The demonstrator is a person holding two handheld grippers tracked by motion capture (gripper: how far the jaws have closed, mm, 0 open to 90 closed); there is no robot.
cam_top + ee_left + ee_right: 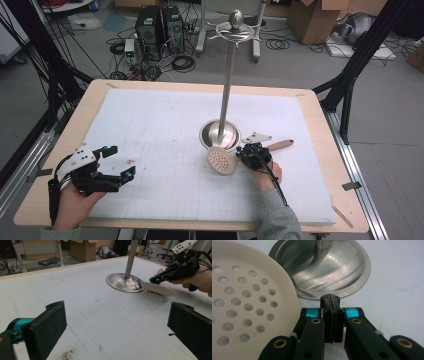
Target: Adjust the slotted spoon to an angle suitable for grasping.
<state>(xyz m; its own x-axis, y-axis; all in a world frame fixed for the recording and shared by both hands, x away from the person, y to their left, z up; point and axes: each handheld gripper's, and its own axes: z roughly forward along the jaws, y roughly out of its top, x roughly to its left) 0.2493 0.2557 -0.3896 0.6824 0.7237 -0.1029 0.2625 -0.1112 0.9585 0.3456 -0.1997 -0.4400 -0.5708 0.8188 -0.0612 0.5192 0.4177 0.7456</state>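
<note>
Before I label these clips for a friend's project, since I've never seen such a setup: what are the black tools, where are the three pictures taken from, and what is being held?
There is no robot: a person holds a hand-held gripper in each hand. The high view looks down on the foam-covered table. The other two pictures come from cameras riding on each gripper, looking along its fingers. The left gripper is open and holds nothing. The right gripper looks shut on the neck of a cream perforated skimmer spoon with a wooden handle; the grip itself isn't seen clearly. Its bowl lies at the round base of a tall metal utensil stand, whose hooks on top are bare.
</note>
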